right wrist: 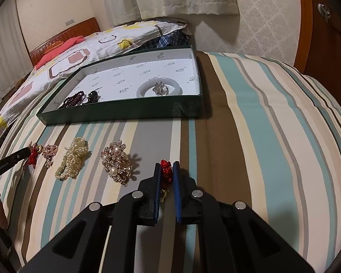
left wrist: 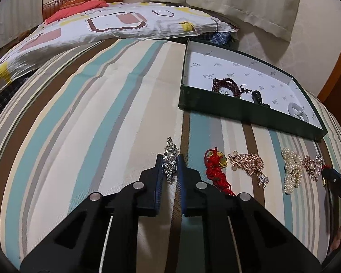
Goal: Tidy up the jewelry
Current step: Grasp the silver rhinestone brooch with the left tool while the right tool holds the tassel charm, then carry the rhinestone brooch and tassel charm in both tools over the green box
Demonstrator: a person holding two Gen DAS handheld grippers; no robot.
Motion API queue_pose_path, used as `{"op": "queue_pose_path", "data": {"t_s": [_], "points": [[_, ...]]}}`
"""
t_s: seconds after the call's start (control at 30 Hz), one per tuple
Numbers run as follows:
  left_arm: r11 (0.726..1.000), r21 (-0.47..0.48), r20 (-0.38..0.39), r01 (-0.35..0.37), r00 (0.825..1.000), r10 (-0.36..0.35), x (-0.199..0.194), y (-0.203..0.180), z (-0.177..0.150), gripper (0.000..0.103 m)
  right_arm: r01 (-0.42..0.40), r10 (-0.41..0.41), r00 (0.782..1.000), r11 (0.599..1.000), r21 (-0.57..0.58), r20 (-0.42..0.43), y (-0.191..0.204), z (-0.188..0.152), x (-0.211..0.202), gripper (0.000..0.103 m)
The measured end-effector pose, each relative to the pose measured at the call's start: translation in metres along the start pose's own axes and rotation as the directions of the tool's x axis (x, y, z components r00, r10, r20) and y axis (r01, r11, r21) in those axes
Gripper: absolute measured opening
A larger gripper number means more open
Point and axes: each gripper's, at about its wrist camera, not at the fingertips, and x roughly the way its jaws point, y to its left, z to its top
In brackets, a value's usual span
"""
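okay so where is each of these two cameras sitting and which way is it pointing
Left wrist: on the left gripper, facing along its fingers, shut on a rhinestone brooch; the right gripper shows at right.
Right wrist: on the right gripper, shut on a red knotted charm; the left gripper shows at left.
Shared: green box, pearl strand.

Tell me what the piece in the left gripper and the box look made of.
Rhinestone piece: clear faceted stones, probably glass or crystal in silvery metal, since it sparkles. Box: looks like cardboard, matte dark green outside, with a white printed lining.
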Motion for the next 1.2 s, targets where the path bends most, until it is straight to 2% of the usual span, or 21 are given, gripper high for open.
{"op": "queue_pose_path", "data": {"t_s": [0.33, 0.6, 0.9, 1.2], "points": [[1.000, 0.010, 0.046, 0.005, 0.999, -0.005, -0.012, -0.005, 0.000, 0.012, -0.007, 0.007, 0.999, 1.000, -0.001, 0.049, 0.001, 0.002, -0.013, 0.009], [0.999, 0.018, 0.114, 0.033, 0.993, -0.035, -0.036, -0.014, 0.010, 0.012, -0.018, 0.019, 0.994, 1.000, -0.011, 0.106, 0.006, 0.013, -0.031, 0.009], [0.993, 0.046, 0.210, 0.109, 0.971, -0.116, -0.064, -0.040, 0.043, 0.012, -0.023, 0.030, 0.978, 0.999, -0.036, 0.208, 0.012, 0.052, -0.048, 0.009], [0.977, 0.098, 0.260, 0.189, 0.943, -0.209, -0.051, -0.090, 0.092, 0.012, -0.021, 0.043, 0.953, 0.997, -0.076, 0.301, 0.015, 0.102, -0.039, 0.009]]}}
